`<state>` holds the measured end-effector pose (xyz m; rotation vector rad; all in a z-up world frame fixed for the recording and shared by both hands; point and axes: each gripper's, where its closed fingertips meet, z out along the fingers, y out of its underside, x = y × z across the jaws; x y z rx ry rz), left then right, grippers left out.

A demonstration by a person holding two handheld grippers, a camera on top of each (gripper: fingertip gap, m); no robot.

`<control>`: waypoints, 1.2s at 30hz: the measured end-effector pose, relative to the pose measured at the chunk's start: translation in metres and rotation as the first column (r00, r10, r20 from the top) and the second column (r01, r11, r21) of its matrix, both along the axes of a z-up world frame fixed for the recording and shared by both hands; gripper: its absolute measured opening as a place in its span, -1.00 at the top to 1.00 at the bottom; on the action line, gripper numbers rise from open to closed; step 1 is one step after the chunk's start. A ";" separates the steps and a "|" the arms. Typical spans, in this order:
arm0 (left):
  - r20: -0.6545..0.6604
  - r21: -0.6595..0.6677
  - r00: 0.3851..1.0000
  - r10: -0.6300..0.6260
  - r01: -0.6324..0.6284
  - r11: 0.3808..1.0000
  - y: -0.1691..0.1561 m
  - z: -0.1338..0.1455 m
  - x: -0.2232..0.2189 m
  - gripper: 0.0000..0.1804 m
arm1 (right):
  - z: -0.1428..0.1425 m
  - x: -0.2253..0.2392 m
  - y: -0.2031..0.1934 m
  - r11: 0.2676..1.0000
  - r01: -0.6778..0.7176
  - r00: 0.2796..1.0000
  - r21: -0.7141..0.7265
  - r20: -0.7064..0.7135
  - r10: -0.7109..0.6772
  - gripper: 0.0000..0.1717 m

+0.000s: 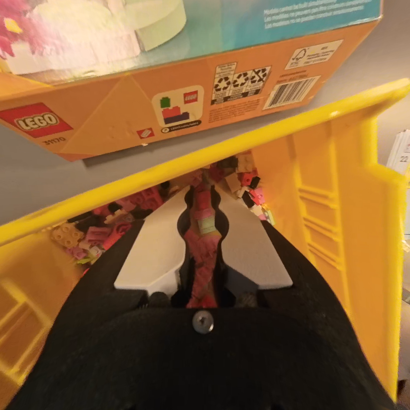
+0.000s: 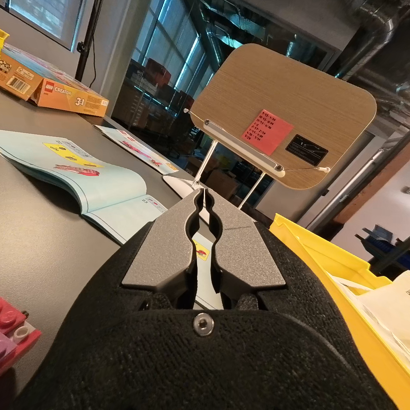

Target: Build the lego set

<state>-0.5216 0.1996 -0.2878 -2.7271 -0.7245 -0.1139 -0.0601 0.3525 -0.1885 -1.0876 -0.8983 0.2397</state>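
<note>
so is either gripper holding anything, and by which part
The right gripper is shut on nothing. The left gripper reaches into the yellow bin of bricks; whether it grips one cannot be told.

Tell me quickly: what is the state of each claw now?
Left claw: down in the yellow bin, fingers slightly apart among toy bricks; a grasp cannot be told.
Right claw: closed, holding nothing, above the table.

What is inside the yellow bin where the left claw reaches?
The yellow bin holds a heap of small toy bricks, mostly pink, red, black and tan. The left claw covers the middle of the heap; the bin's floor is hidden.
</note>
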 end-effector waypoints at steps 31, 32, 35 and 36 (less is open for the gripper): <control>-0.612 0.597 0.679 -0.407 0.733 0.325 -0.014 0.205 0.236 0.97 | 0.017 -0.007 -0.020 0.994 -0.106 0.994 0.029 -0.037 0.107 1.00; -0.636 0.595 0.654 -0.410 0.754 0.279 -0.020 0.204 0.260 0.97 | 0.023 -0.010 -0.029 0.988 -0.155 0.987 0.026 -0.047 0.156 1.00; -0.696 0.580 0.591 -0.408 0.798 0.166 -0.032 0.191 0.322 0.97 | 0.031 -0.030 -0.079 0.923 -0.385 0.922 -0.014 0.035 0.385 1.00; -0.715 0.565 0.567 -0.409 0.813 0.141 -0.035 0.184 0.338 0.97 | 0.031 -0.035 -0.098 0.894 -0.447 0.891 -0.004 0.085 0.446 1.00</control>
